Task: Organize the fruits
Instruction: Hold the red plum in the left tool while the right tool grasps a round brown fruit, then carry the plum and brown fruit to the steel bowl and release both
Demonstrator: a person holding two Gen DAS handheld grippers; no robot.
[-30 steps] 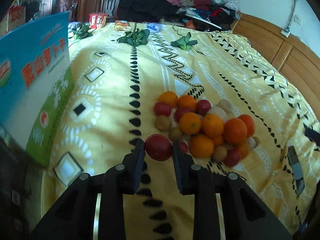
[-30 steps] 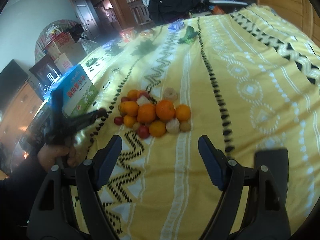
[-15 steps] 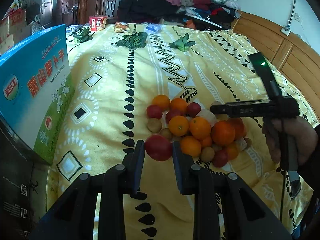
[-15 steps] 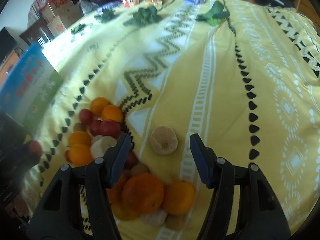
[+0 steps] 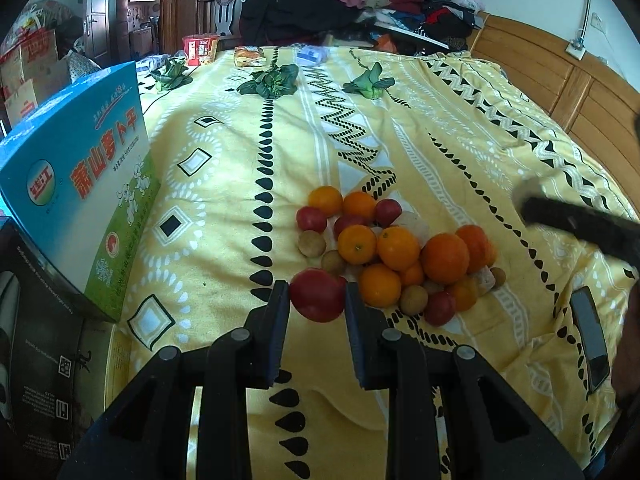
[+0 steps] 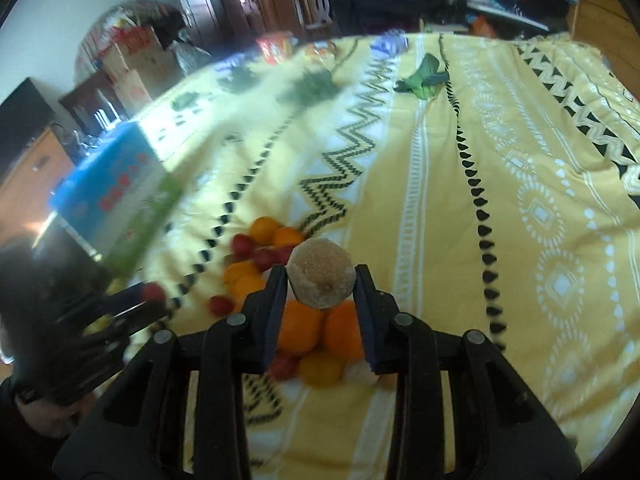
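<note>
both grippers loaded, blue box lies to your left

take the blue box (image 5: 80,184) as your landmark. it stands at the left edge of the yellow bedspread (image 5: 440,160), and the fruit pile (image 5: 396,252) lies to its right, well apart, with a bare strip of cloth between.

your left gripper (image 5: 316,300) is the one nearer the blue box. its fingers (image 5: 276,320) pinch a red fruit (image 5: 318,295) from both sides, pads pressed on its flanks, the fruit sitting right at the fingertips and bulging forward past them. it hangs at the near left corner of the pile, on the blue box's side. the fruit is round, so it has no long axis to worry about. from the fingers, the blue box lies up and to the left, so any carry toward it runs leftward over bare cloth, not over the pile.

your right gripper (image 6: 320,284) lies farther from the blue box, on the pile's far side. its jaws have just been closing, and now they clamp a rough brown round fruit (image 6: 322,278) between the pads, again right at the tips. oranges (image 6: 316,330) show below and behind it, so i judge it lifted just above the pile. from these fingers the blue box sits to the upper left, with the pile and your left gripper (image 6: 140,304) in between; that crossing is what a move there would turn on.
</note>
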